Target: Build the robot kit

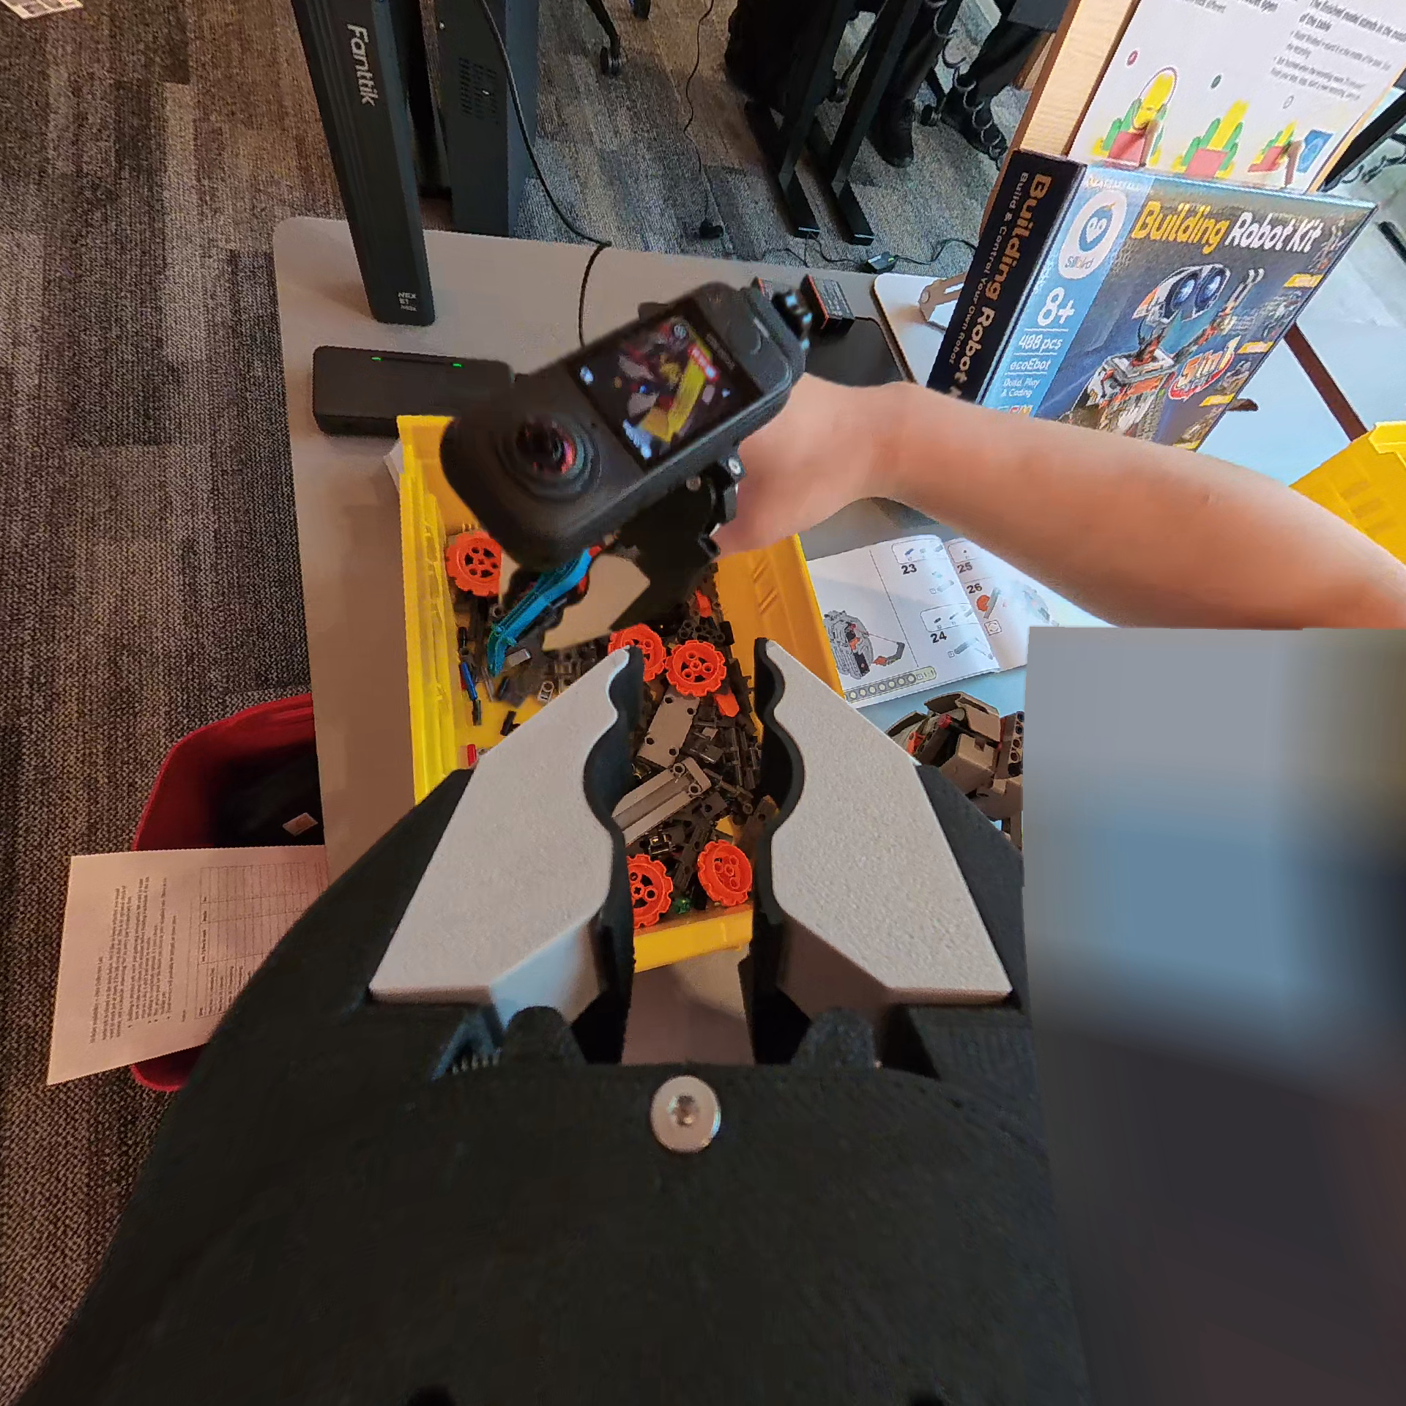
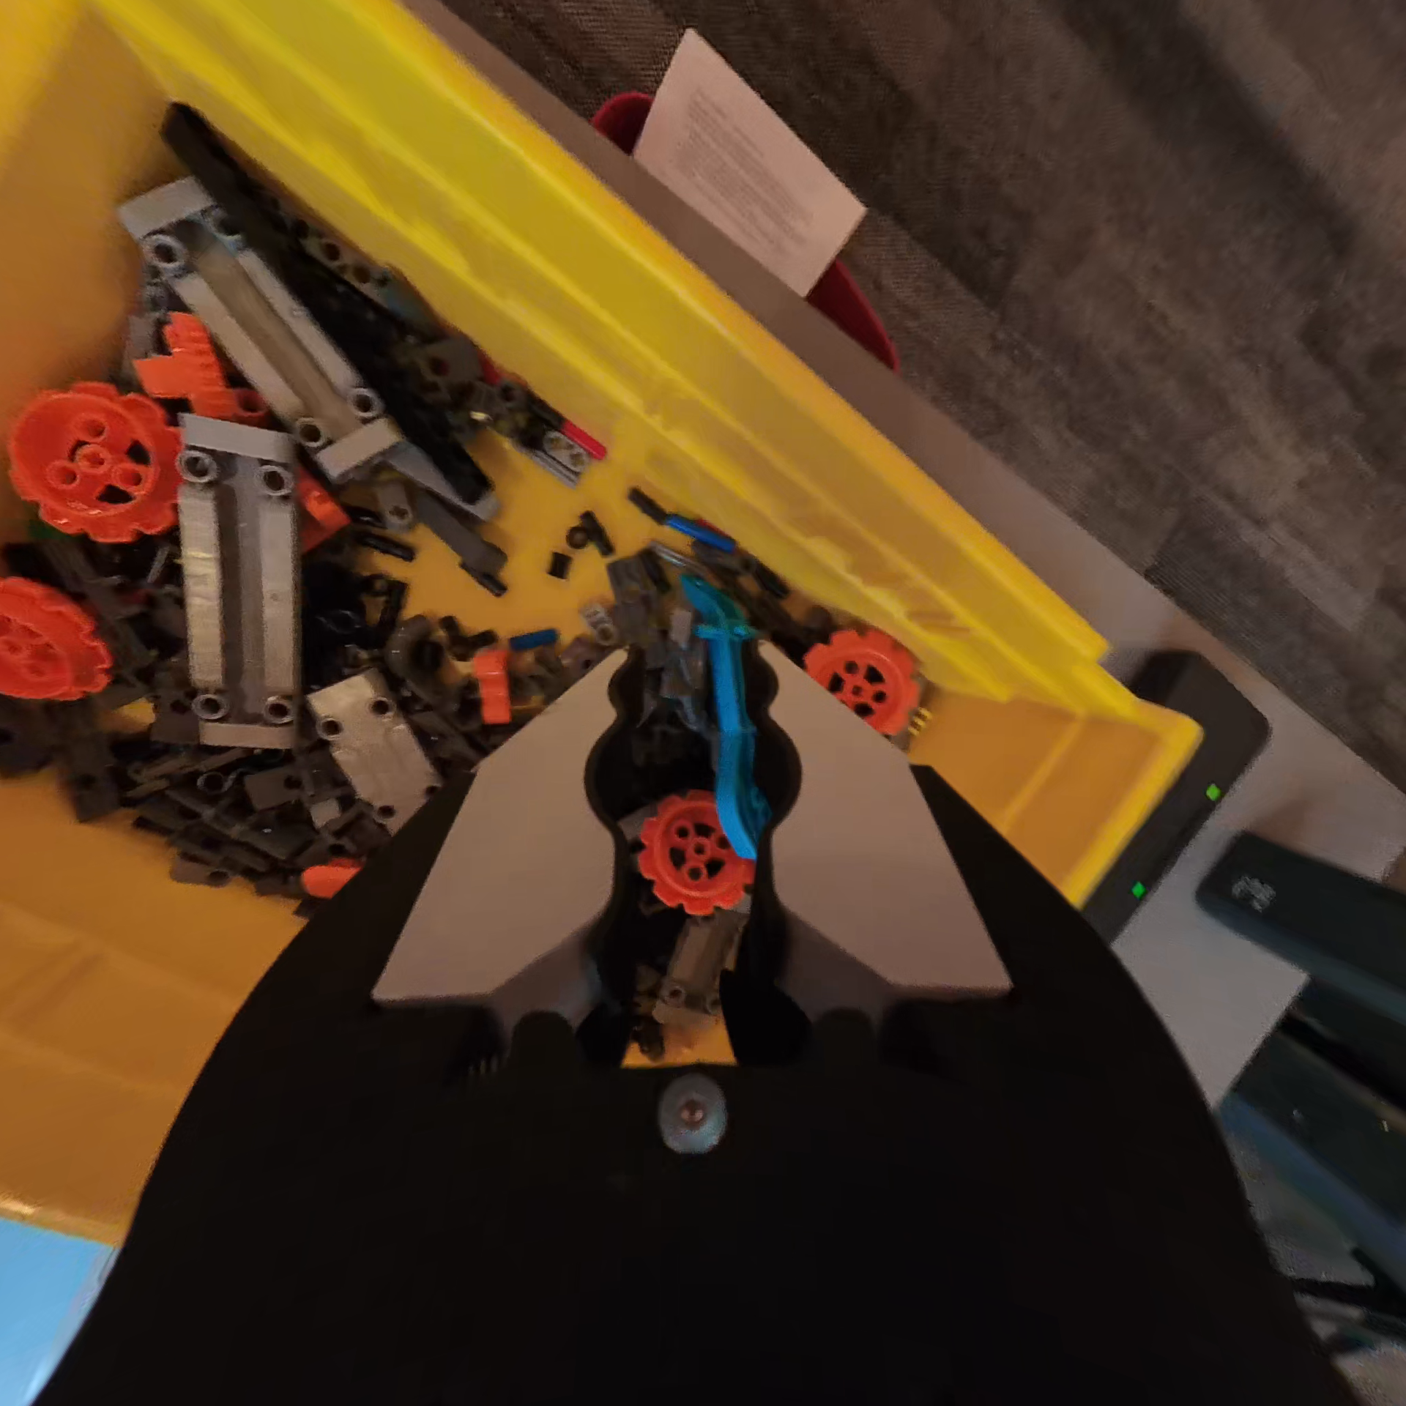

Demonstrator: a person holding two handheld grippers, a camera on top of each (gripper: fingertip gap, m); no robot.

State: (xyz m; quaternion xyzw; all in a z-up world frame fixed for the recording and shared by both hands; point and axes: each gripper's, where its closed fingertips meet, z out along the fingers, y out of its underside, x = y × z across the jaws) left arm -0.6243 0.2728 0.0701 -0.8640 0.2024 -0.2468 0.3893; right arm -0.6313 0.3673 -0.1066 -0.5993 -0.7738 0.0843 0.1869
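Observation:
A yellow bin [image 1: 422, 609] on a grey table holds loose building parts: orange toothed wheels [image 1: 694, 668], grey beams and many small black pieces. My left gripper [image 1: 695, 654] hovers open and empty above the near half of the bin. My right gripper [image 1: 601, 609], held by a hand with a camera on top, reaches down into the far end. In the right wrist view the right gripper [image 2: 692, 654] has its jaws apart. A curved blue piece [image 2: 732, 730] lies between them along the right finger, above an orange wheel [image 2: 694, 852]. The blue piece also shows in the left wrist view [image 1: 529, 605].
An open instruction booklet [image 1: 913, 609], a part-built grey model [image 1: 966, 738] and a kit box [image 1: 1141, 304] are right of the bin. A black device with green lights [image 1: 403, 388] and a black tower [image 1: 365, 152] stand behind it. A red tub [image 1: 228, 776] and paper [image 1: 152, 951] are on the carpet. Spacing between my two grippers at the tips: around 20 cm.

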